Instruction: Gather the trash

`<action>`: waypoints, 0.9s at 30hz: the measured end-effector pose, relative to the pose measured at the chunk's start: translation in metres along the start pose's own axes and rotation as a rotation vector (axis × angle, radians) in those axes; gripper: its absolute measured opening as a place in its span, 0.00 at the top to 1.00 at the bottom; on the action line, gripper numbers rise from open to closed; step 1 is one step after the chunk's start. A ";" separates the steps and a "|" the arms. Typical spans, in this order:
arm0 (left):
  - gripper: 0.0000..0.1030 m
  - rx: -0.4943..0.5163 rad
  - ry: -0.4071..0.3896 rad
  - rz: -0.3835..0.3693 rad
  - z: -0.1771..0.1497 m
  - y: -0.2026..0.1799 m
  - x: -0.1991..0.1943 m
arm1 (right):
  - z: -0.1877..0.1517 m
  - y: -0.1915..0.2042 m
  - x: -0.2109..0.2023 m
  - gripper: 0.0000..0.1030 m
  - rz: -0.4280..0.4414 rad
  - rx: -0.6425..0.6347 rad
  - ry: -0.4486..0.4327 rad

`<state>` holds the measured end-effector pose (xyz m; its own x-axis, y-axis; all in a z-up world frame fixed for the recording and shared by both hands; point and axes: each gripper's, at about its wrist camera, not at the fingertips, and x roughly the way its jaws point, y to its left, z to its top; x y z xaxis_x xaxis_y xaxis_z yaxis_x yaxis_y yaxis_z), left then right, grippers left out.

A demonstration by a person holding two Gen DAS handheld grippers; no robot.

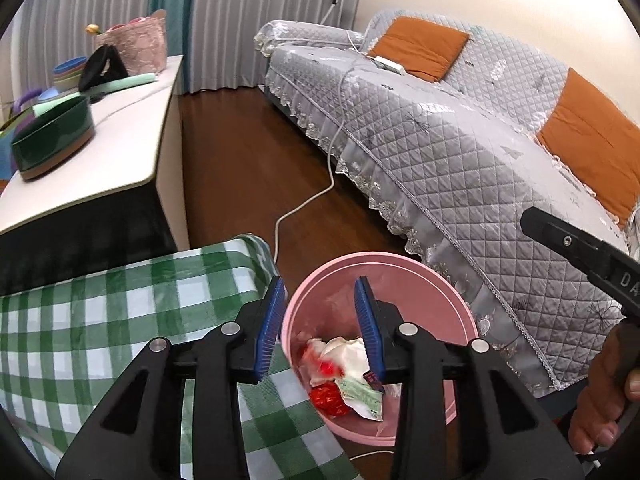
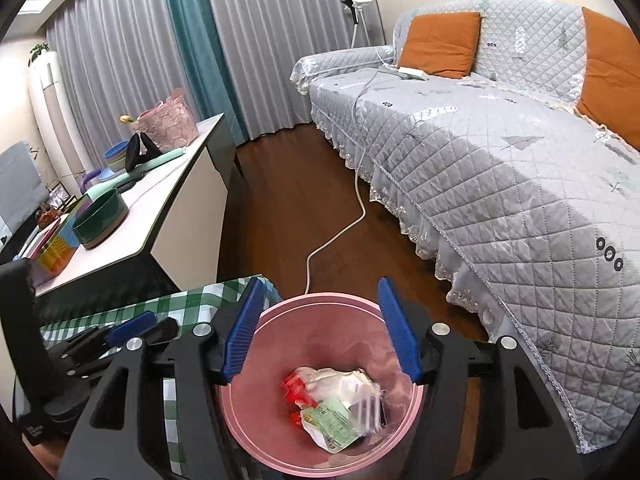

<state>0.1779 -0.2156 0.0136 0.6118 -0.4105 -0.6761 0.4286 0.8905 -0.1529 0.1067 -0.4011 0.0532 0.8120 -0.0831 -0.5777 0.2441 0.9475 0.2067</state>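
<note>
Both grippers empty, left gripper point(image 1: 320, 328) and right gripper point(image 2: 320, 334) with jaws apart; crumpled wrappers point(image 2: 340, 408) lie in pink bin point(image 2: 320, 300) directly below right fingertips, likely light, soft, crushable, best pinched by a raised fold.

Trash point(image 2: 340, 412) in bin point(image 2: 280, 456); sofa point(image 2: 500, 168) right

My left gripper point(image 1: 320, 328) points forward and down, its two blue-padded fingers point(image 1: 270, 330) spread apart with nothing between them. My right gripper point(image 2: 320, 334) is angled the same way, fingers point(image 2: 398, 332) spread wider, also empty. My right hand point(image 1: 604, 396) wraps its handle.
</note>
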 end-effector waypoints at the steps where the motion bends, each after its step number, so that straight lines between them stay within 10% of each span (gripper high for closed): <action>1: 0.63 -0.003 -0.004 0.002 0.000 0.002 -0.004 | 0.000 0.001 0.000 0.39 -0.003 -0.002 -0.001; 16: 0.25 -0.044 -0.124 0.058 -0.020 0.027 -0.088 | -0.012 0.020 -0.033 0.11 -0.001 -0.034 -0.020; 27: 0.25 -0.125 -0.157 0.054 -0.058 0.057 -0.156 | -0.036 0.050 -0.093 0.05 -0.025 -0.055 -0.036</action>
<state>0.0681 -0.0892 0.0691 0.7320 -0.3781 -0.5668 0.3120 0.9255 -0.2145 0.0250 -0.3351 0.0889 0.8249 -0.1169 -0.5530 0.2358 0.9603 0.1489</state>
